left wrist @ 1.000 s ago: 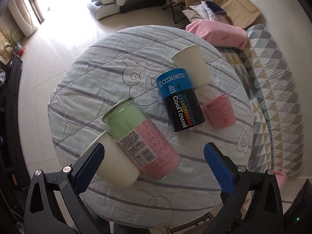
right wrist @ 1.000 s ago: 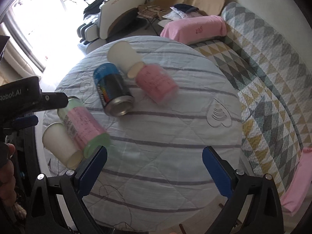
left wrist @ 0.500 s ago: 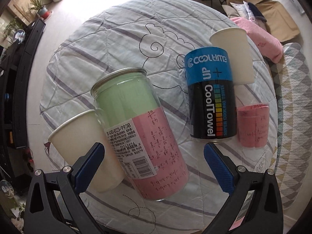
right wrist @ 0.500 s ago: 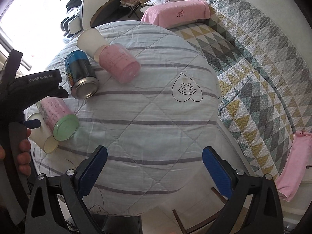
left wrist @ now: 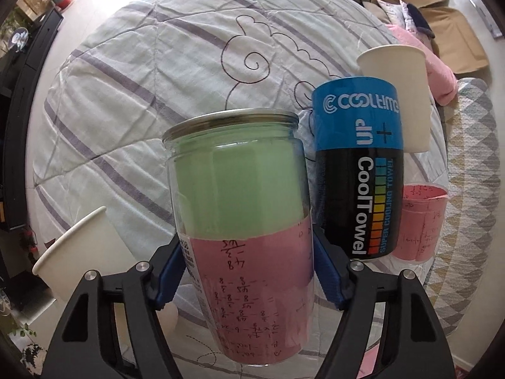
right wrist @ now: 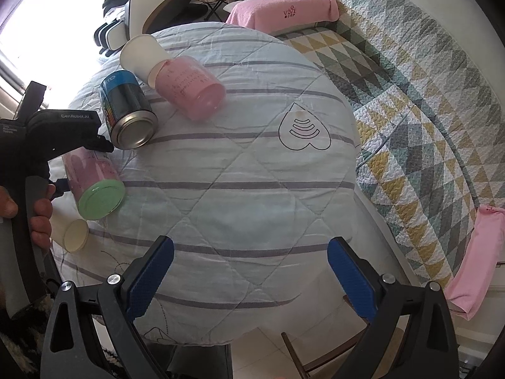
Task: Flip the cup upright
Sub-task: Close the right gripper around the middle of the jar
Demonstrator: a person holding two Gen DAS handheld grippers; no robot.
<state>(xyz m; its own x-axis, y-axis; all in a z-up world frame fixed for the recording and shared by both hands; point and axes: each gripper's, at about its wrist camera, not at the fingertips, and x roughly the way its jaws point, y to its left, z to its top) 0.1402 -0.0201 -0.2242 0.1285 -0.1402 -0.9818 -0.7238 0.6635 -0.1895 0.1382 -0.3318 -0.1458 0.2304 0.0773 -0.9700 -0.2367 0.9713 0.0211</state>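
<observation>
A: What's the biggest thing in view?

B: The round table under a pale quilted cloth with grey stripes, and to its right a sofa covered in a triangle-patterned quilt, with a pink cushion at the far end

A: And where is the cup?

B: The clear cup, lined green at one end and pink at the other, lies on its side at the left edge of the table. The left gripper has its blue pads pressed on either side of the cup's pink end, so it is clamped on that cup. In the right wrist view the same cup shows its green end facing the camera

A: What sits around it?

B: A blue and black can lies on its side just to the right of it. Beyond the can lies a white paper cup, and a smaller pink-lined clear cup is on its side right of the can. Another white paper cup lies at the near left, beside the gripped cup

A: The other gripper?

B: The right gripper hangs over the near edge of the table with its jaws spread wide and nothing between them
</observation>
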